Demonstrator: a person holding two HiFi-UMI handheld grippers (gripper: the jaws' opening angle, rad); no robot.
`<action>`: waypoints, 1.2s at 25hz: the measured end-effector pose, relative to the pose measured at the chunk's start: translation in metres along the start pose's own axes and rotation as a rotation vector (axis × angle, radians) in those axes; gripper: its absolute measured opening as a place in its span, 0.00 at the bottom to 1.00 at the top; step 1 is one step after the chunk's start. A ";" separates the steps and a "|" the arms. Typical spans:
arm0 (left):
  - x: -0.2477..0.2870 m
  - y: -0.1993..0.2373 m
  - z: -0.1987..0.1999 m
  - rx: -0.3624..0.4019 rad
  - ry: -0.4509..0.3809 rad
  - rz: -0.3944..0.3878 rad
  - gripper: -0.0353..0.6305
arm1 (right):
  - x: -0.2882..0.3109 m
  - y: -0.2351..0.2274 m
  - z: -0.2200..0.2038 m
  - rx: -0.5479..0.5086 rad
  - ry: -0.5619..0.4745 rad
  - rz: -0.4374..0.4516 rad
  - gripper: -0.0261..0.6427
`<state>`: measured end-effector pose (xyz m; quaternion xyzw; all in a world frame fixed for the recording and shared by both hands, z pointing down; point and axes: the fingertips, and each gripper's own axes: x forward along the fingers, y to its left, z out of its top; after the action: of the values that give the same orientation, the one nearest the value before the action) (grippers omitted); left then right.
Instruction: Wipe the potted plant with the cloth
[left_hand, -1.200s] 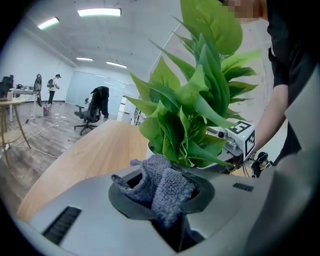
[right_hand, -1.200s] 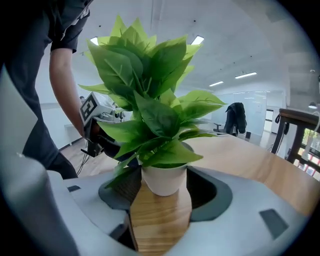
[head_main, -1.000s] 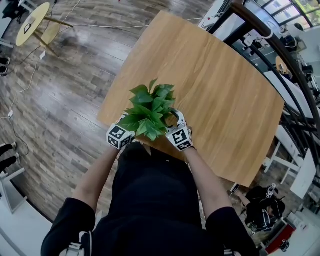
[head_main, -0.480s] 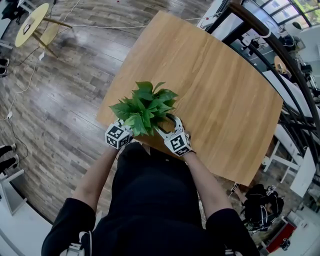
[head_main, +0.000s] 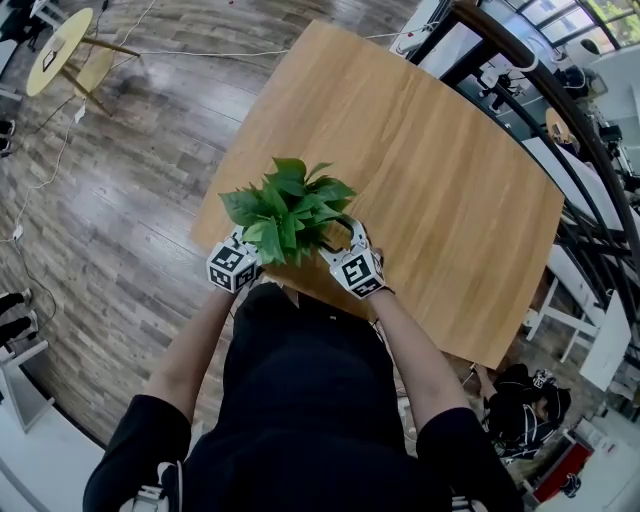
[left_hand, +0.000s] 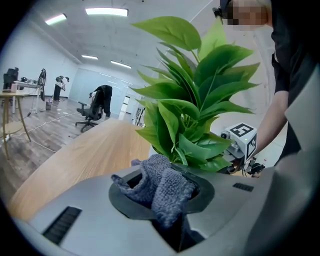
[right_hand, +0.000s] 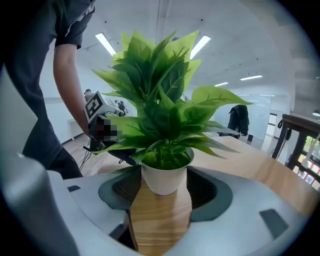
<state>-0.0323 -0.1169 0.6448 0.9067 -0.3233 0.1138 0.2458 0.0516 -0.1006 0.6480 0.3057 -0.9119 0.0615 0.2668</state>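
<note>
The plant (head_main: 285, 210) stands in a small white pot (right_hand: 164, 179) on the wood tabletop (head_main: 440, 180). From the head view it is at the 6 o'clock edge, right in front of the person.

The left hand-held gripper (head_main: 240, 262) is at about 8 o'clock from the plant. Its jaws are clenched on a grey cloth (left_hand: 162, 187). The cloth bunches up out of the jaws and sits just beside the lowest leaves. I cannot tell if it is touching them.

The right hand-held gripper (head_main: 350, 262) is at about 4 o'clock from the plant. The pot sits between its two jaws, and the pads seem to touch the pot on both sides. I think it is grasping the pot to keep it from sliding.

So the set-up looks done: the cloth is picked up and the pot is held. I think the wiping itself is at its start or in the middle. The cloth is only down low on one side. The top leaves and the far side, near 12 o'clock, have no cloth near them. The leaves look green and shiny all over, so I cannot say which ones are wiped.
</note>
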 end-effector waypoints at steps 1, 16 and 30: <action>0.000 -0.001 0.000 -0.005 0.000 -0.001 0.21 | 0.000 0.000 0.000 0.009 -0.002 -0.001 0.44; -0.003 -0.026 -0.011 -0.016 -0.003 -0.033 0.22 | -0.002 0.005 0.001 0.045 -0.006 -0.047 0.43; -0.006 -0.003 -0.003 -0.044 -0.023 0.026 0.22 | -0.010 0.000 -0.005 0.032 -0.011 -0.043 0.44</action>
<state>-0.0352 -0.1103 0.6440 0.8980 -0.3405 0.0995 0.2604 0.0604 -0.0942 0.6470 0.3300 -0.9054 0.0688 0.2583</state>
